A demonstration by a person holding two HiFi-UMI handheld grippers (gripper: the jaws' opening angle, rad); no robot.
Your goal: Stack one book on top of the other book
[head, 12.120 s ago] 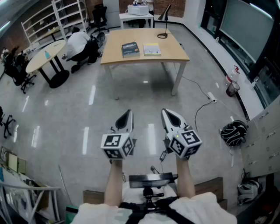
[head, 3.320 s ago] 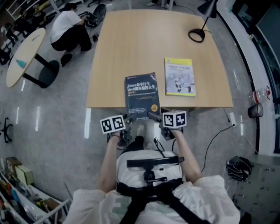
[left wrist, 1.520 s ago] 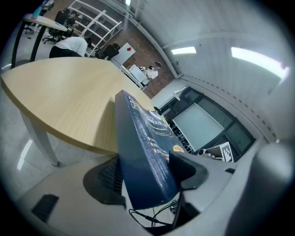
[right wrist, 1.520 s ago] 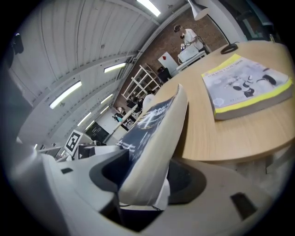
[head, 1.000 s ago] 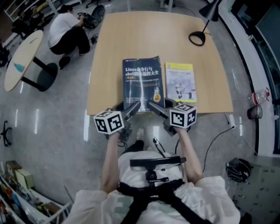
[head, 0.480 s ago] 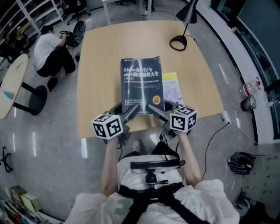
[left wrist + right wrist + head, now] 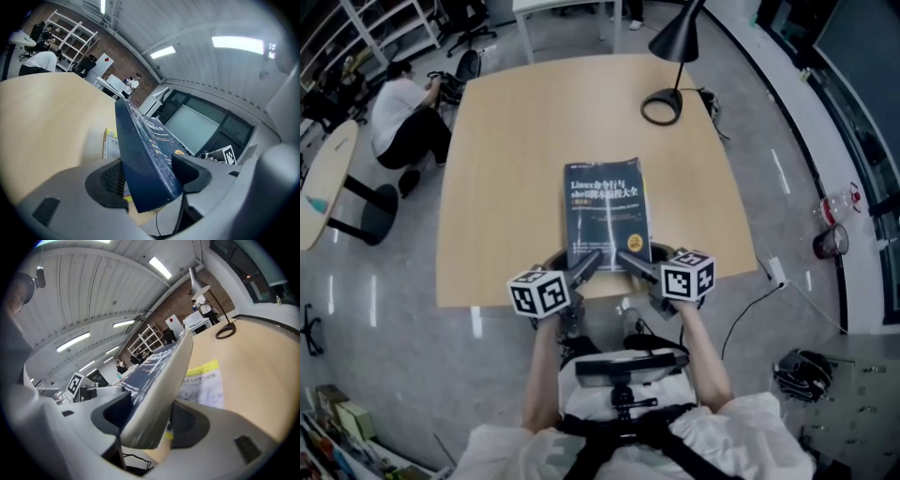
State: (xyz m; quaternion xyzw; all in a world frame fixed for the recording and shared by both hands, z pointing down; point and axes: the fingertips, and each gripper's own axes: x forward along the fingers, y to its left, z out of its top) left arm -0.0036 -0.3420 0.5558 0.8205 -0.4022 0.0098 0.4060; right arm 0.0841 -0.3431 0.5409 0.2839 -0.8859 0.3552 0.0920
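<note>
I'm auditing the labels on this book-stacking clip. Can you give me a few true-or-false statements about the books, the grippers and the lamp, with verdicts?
1. The left gripper and the right gripper both have their jaws clamped on the near edge of the blue book. True.
2. The blue book is open, with its pages showing. False: it is closed, cover up.
3. The yellow book lies on the table beneath the blue book. True: both gripper views show it there, while the head view hides it.
4. The black lamp lies tipped over near the grippers. False: it stands upright on its round base at the table's far side.
</note>
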